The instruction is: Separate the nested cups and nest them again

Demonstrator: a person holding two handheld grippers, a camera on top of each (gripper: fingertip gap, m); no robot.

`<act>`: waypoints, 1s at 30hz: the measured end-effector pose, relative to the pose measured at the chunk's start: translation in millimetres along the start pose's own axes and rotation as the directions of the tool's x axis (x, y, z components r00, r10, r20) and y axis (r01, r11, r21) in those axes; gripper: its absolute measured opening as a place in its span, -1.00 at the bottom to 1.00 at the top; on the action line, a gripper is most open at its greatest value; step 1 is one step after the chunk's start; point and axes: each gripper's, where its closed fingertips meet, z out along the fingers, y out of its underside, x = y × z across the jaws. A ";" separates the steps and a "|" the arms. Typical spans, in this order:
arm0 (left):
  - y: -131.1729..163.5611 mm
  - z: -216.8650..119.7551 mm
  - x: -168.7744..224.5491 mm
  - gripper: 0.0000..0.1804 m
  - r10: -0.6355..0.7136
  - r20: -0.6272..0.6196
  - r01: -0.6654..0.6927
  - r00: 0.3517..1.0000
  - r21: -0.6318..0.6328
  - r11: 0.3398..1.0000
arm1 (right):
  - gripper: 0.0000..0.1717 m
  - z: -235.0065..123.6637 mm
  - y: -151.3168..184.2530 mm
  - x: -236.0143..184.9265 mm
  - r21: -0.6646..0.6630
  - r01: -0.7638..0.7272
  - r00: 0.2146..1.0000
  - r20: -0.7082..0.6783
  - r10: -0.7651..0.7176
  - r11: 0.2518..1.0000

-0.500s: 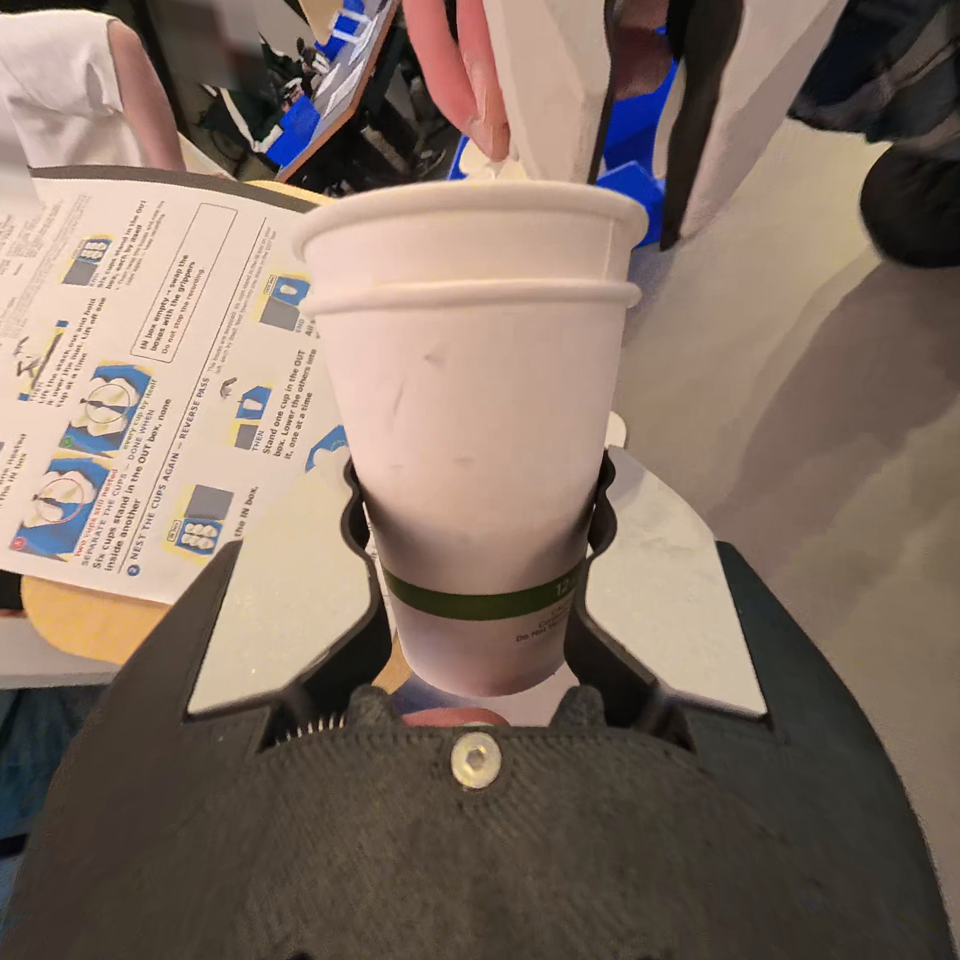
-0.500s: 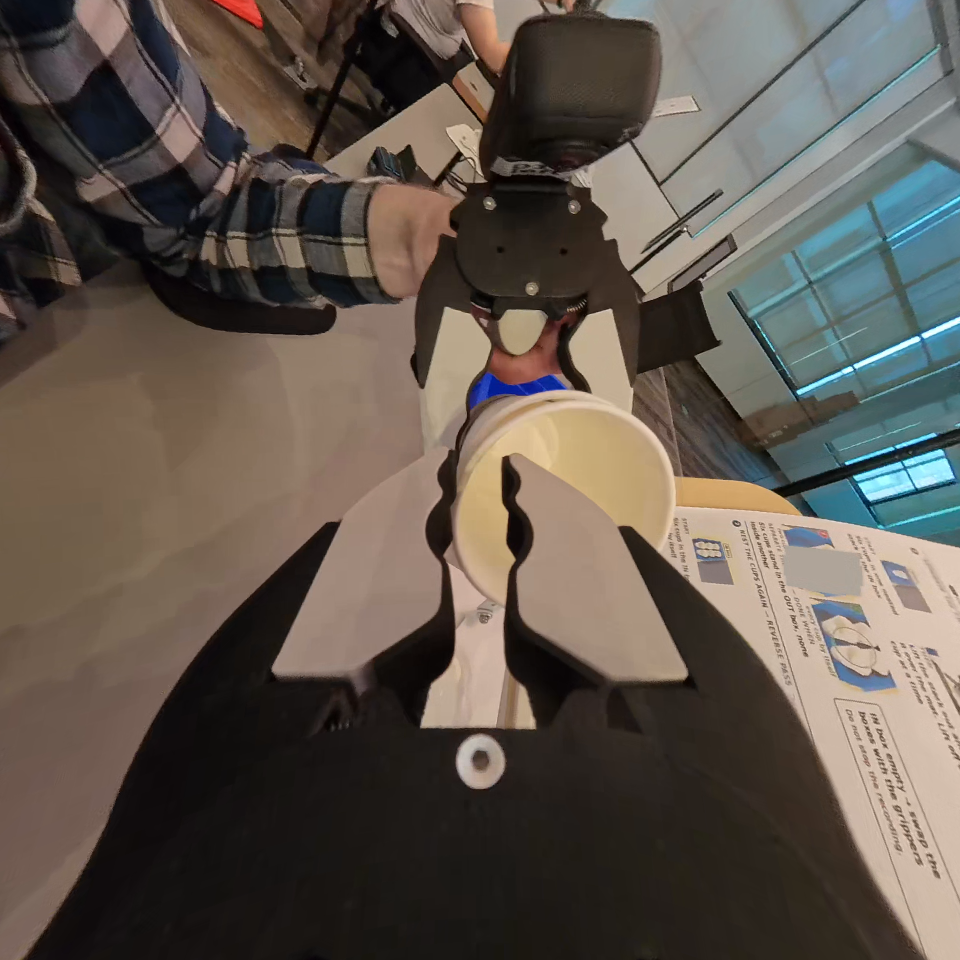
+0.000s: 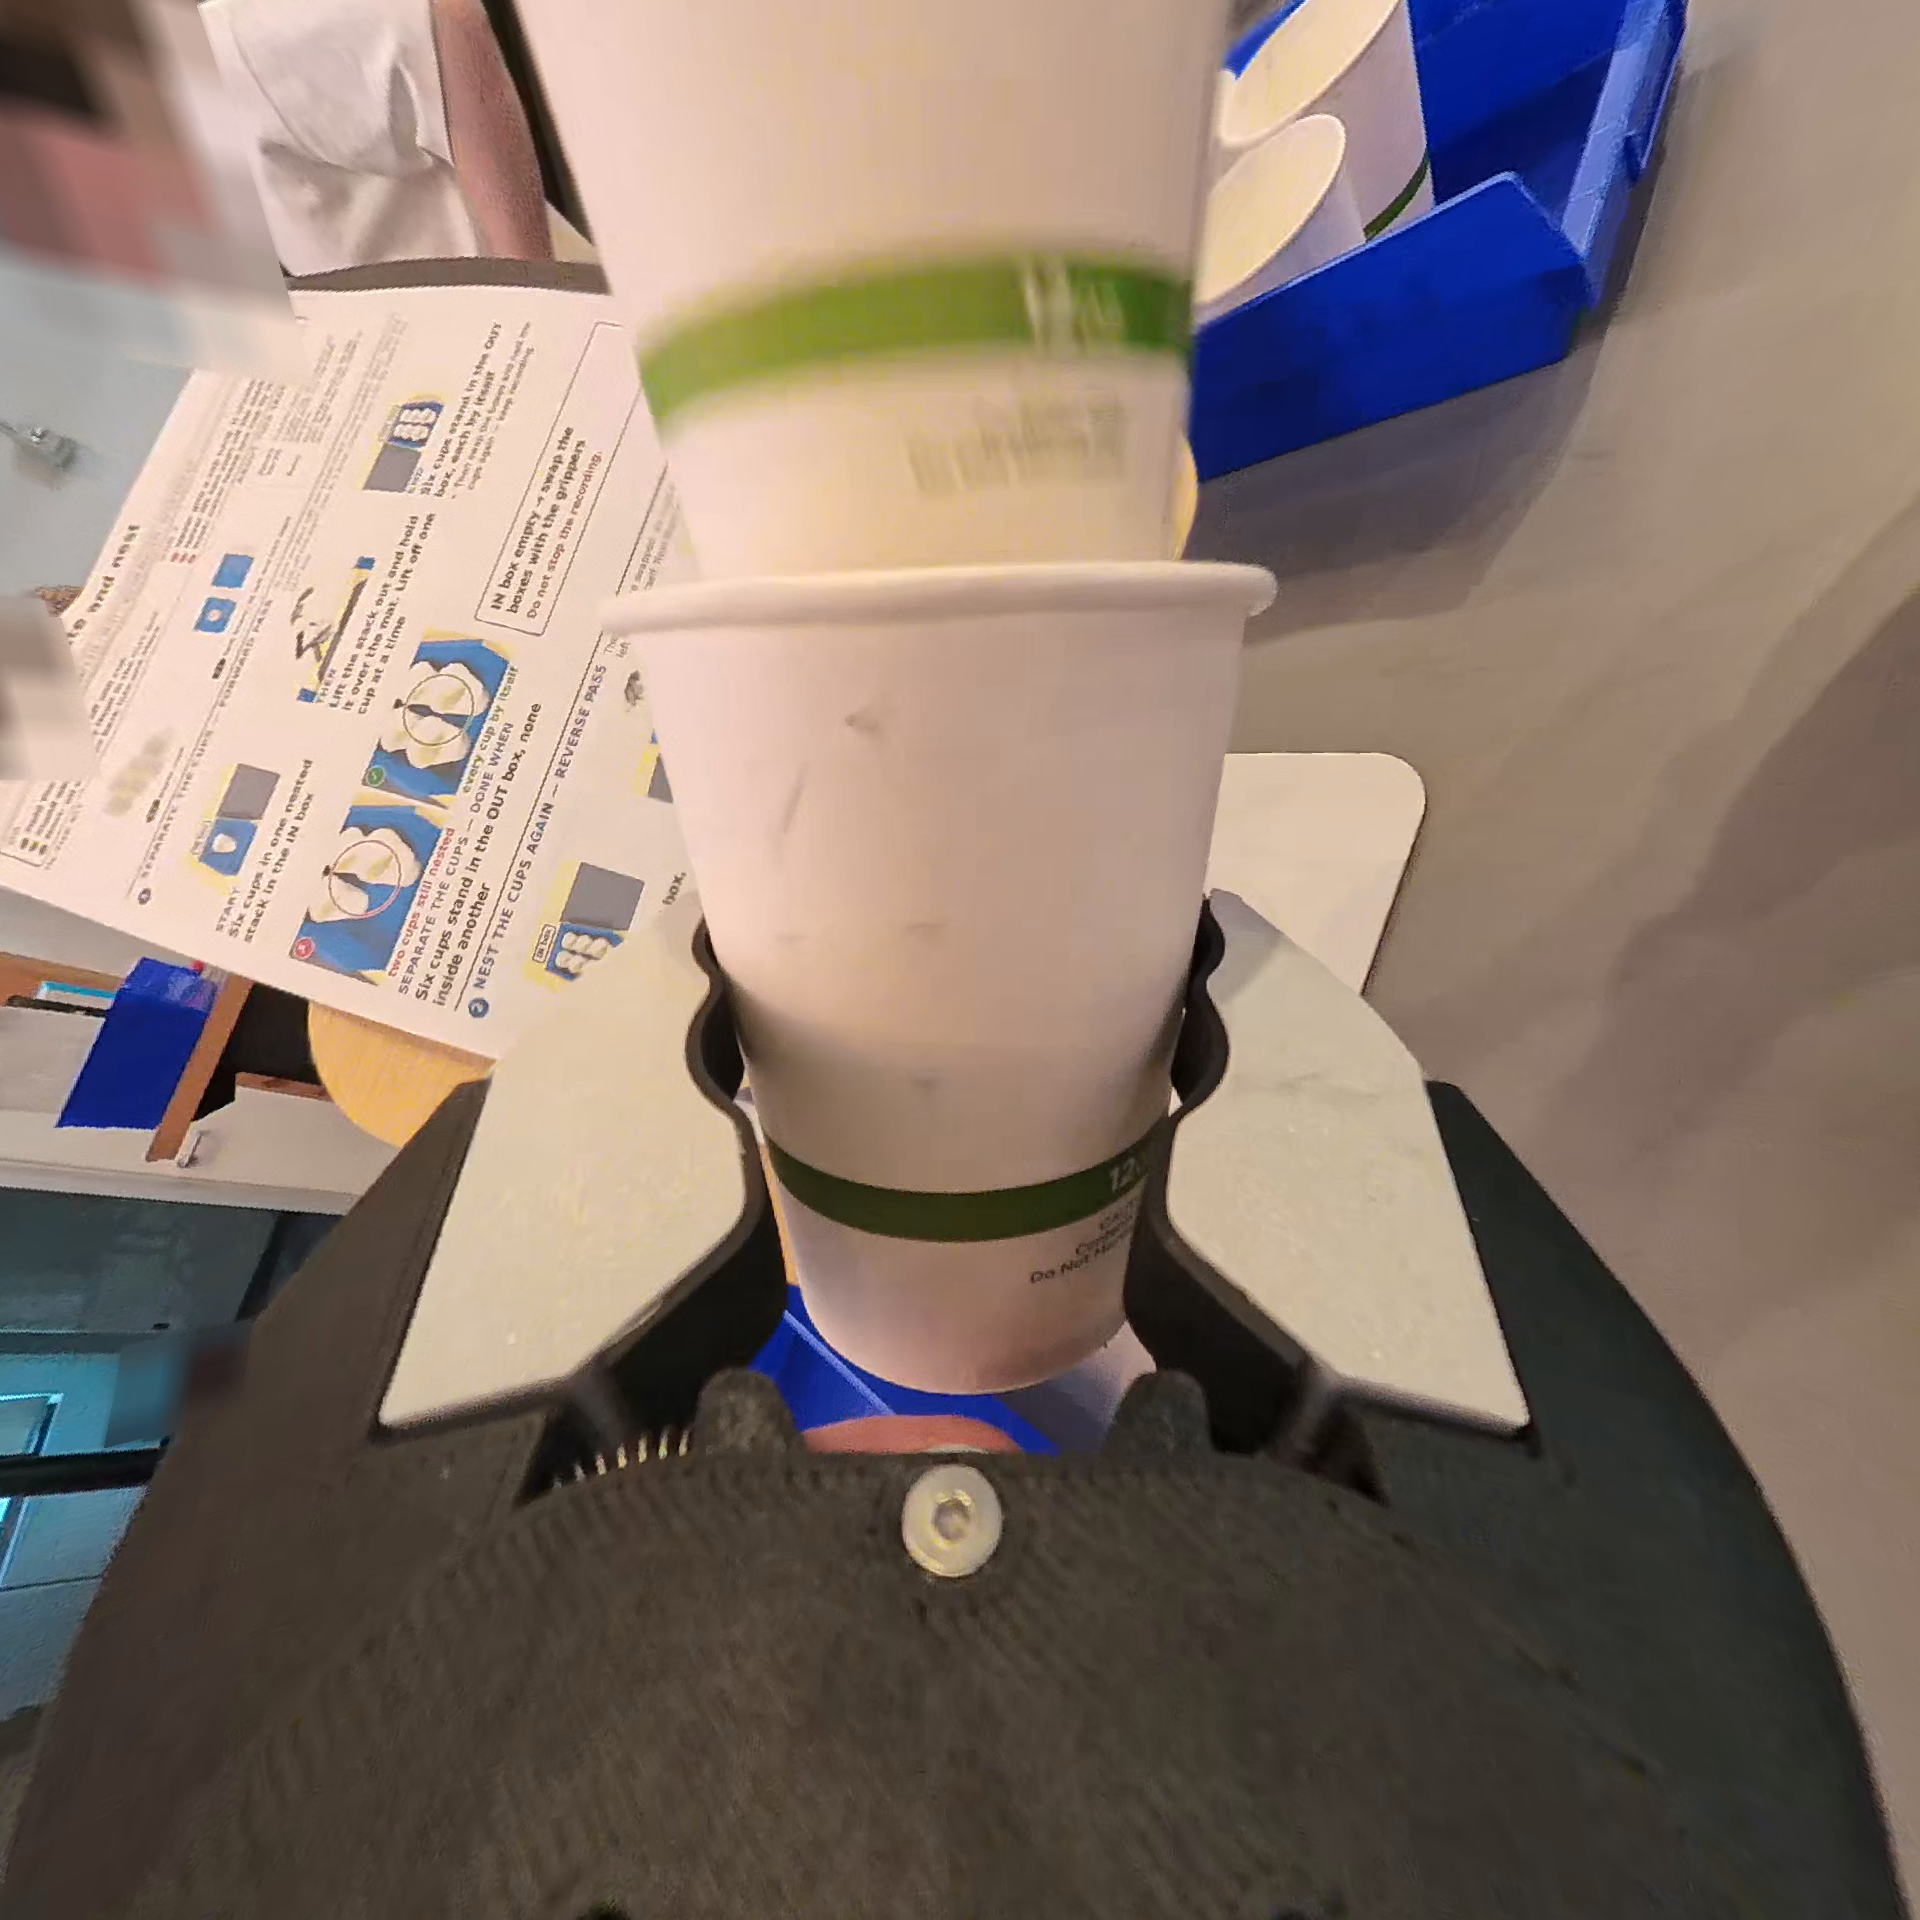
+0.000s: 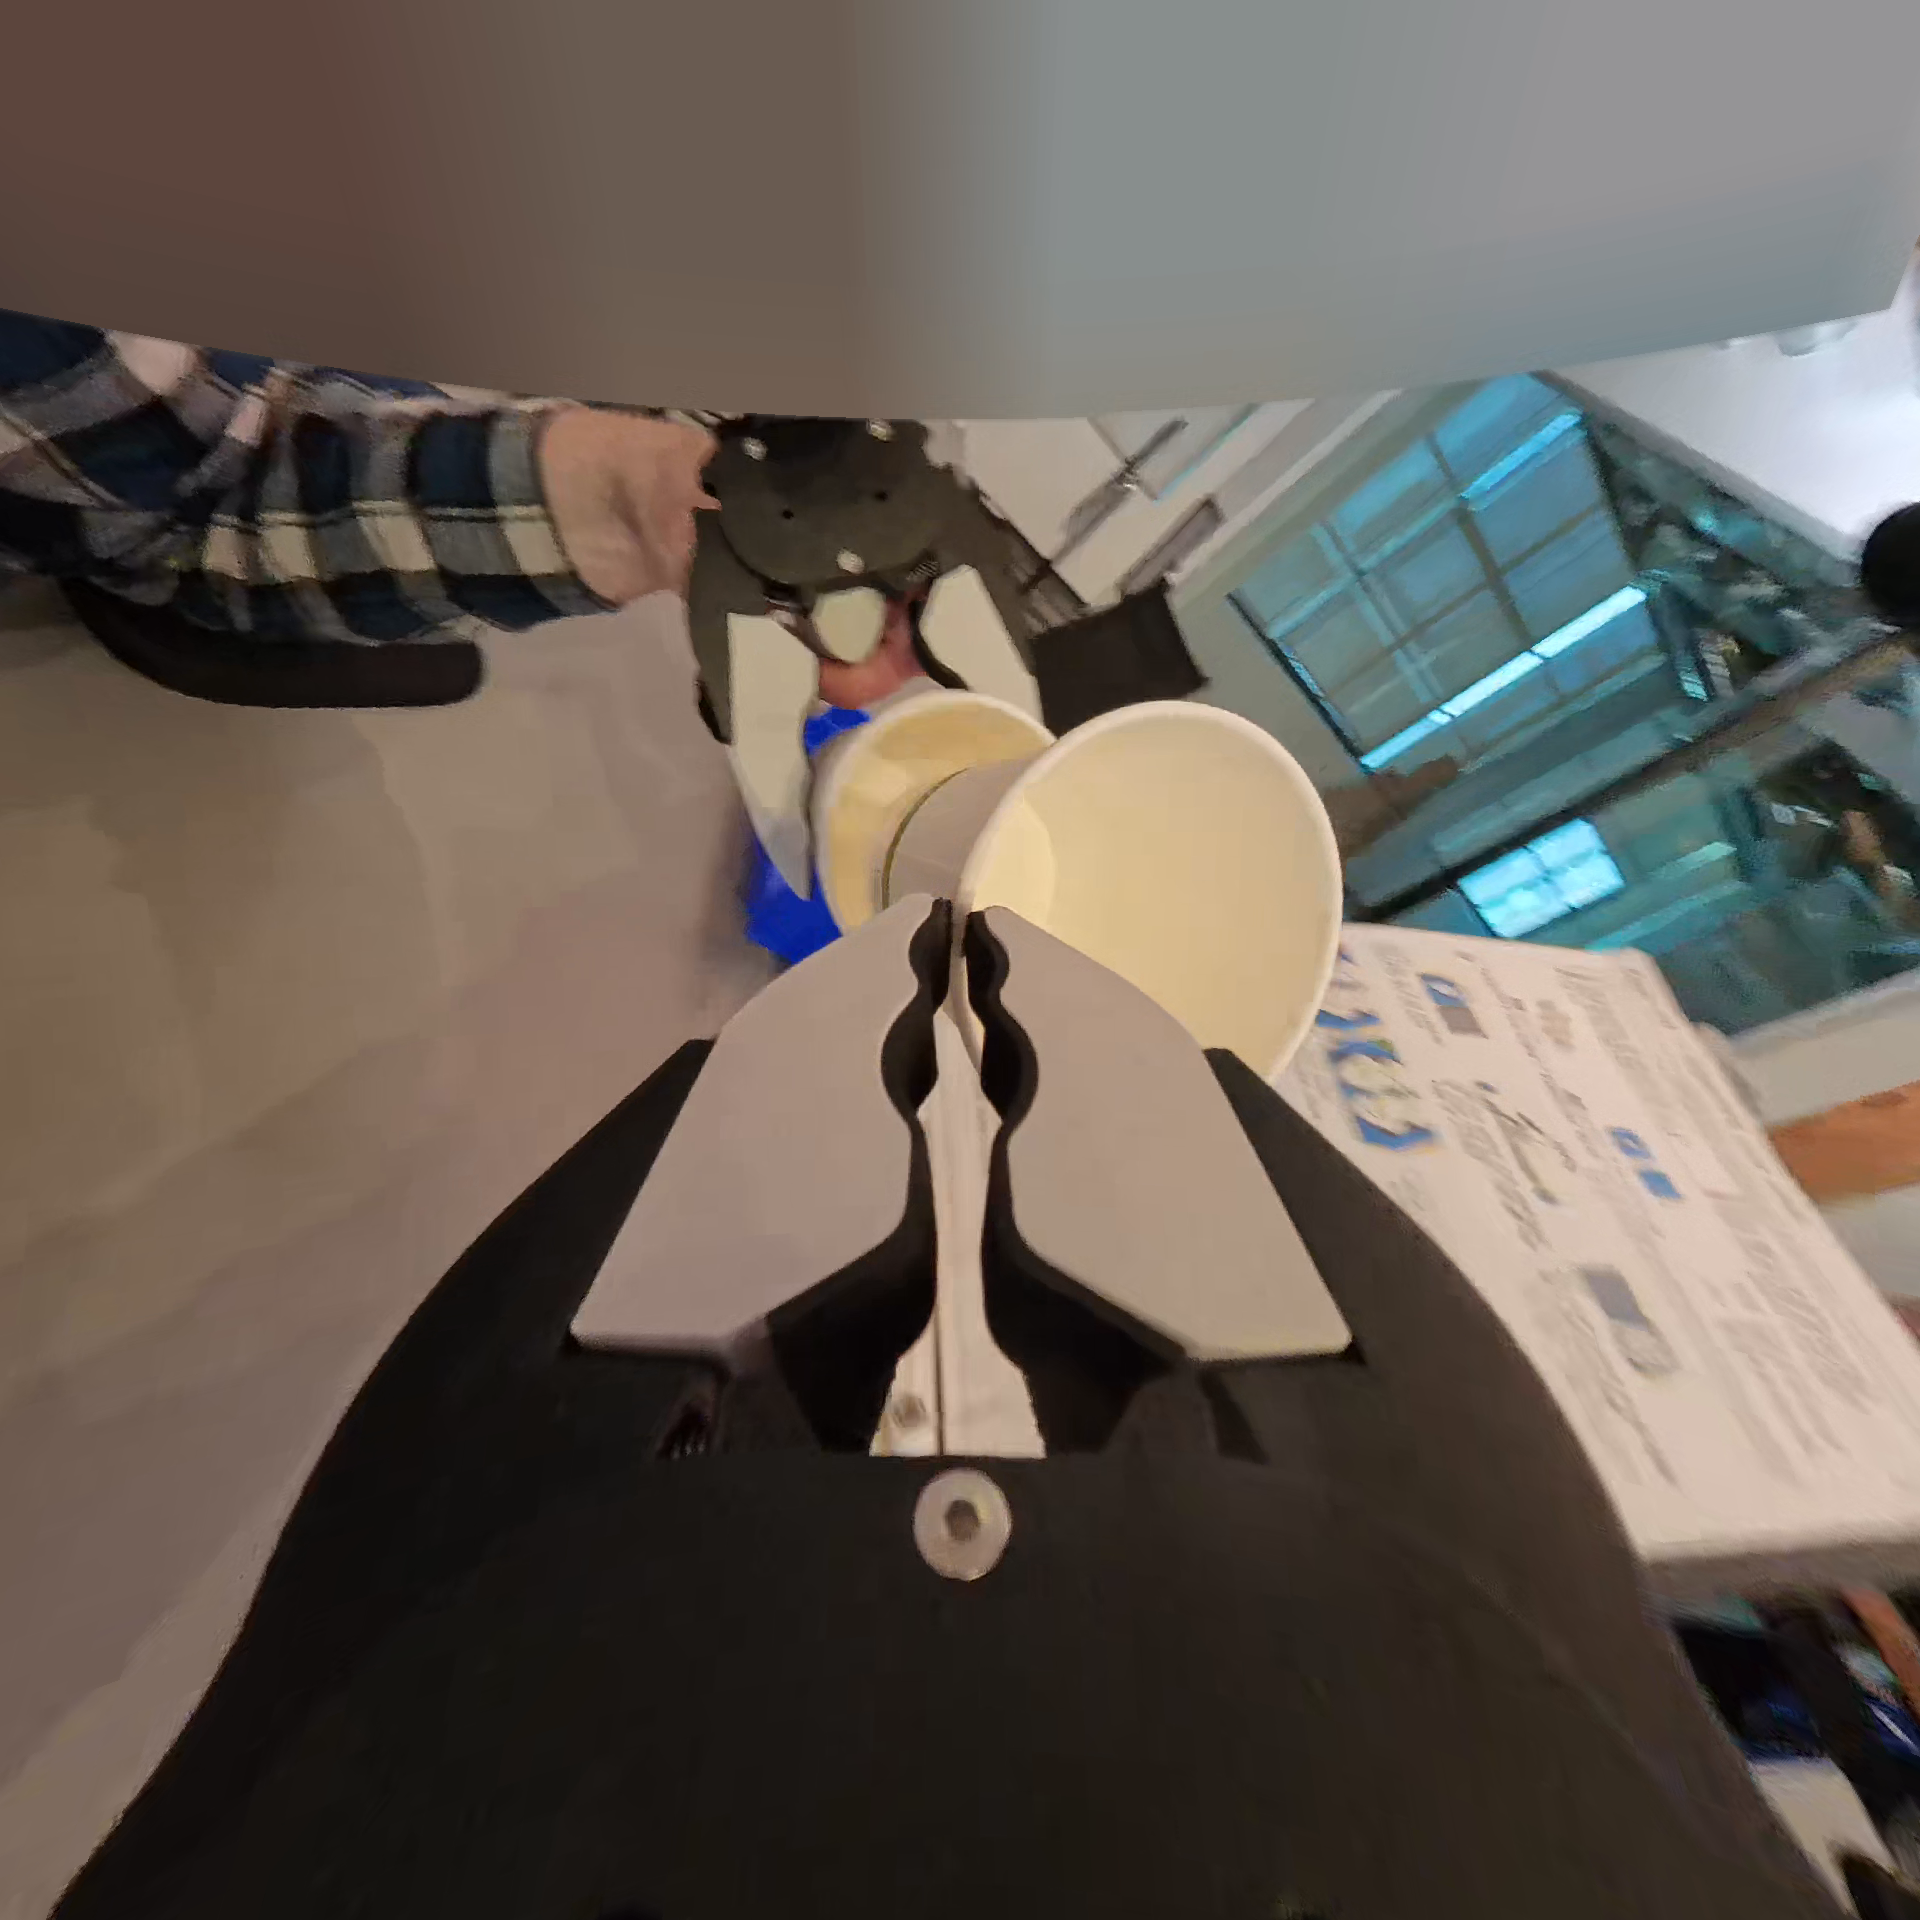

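My left gripper (image 3: 956, 925) is shut on the lower body of a white paper cup with a green band (image 3: 935, 831); both pads press its sides. A second white cup (image 3: 914, 208), blurred by motion, is drawn almost out of it, with only its base still inside the held cup's rim. In the right wrist view my right gripper (image 4: 956, 914) is shut on the near wall of this inner cup (image 4: 1174, 862), at its rim. The outer cup (image 4: 883, 769) shows beyond it, in the left gripper.
A printed instruction sheet (image 3: 343, 644) lies on the grey table (image 3: 1662, 727) at the left. A blue bin (image 3: 1455, 291) holding more white cups (image 3: 1278, 197) stands at the upper right. A white mat (image 3: 1320, 831) lies behind the held cup. A plaid-sleeved arm (image 4: 312, 520) holds the left gripper. The left gripper's tips are roughly 15 centimetres from the right gripper's.
My right gripper's pads came together on the inner cup's wall and drew it most of the way out of the outer cup. My left gripper kept its hold on the outer cup.
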 end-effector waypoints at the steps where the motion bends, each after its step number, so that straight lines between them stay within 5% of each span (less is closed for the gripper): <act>1: 0.9 -0.6 -1.3 -0.09 -0.003 0.003 0.003 1.000 0.000 1.000 | -0.97 -16.0 1.3 8.4 -0.020 0.002 0.999 -0.047 -0.003 1.000; 4: 1.1 -2.9 -2.4 -0.08 -0.012 -0.003 0.012 1.000 0.006 1.000 | -0.97 -71.1 19.7 33.6 -0.180 -0.020 0.975 -0.221 -0.021 0.983; 7: -0.5 -3.5 -1.3 -0.08 -0.014 -0.011 0.014 1.000 0.012 1.000 | -0.97 -127.6 65.1 45.4 -0.440 -0.139 0.933 -0.357 -0.031 0.887; 14: 3.9 3.8 4.9 -0.09 -0.007 -0.035 0.007 0.999 -0.012 1.000 | -0.96 -198.5 168.3 11.1 -0.719 -0.449 0.889 -0.419 0.185 0.531; 20: 6.5 6.9 6.6 -0.08 -0.007 -0.048 0.006 0.999 -0.016 1.000 | -0.96 -224.9 231.0 -28.2 -0.788 -0.578 0.789 -0.475 0.389 0.210; 30: 5.2 4.1 5.8 -0.08 -0.003 -0.044 0.002 0.999 -0.014 1.000 | -0.96 -211.7 280.2 -54.6 -0.825 -0.555 0.725 -0.420 0.546 0.102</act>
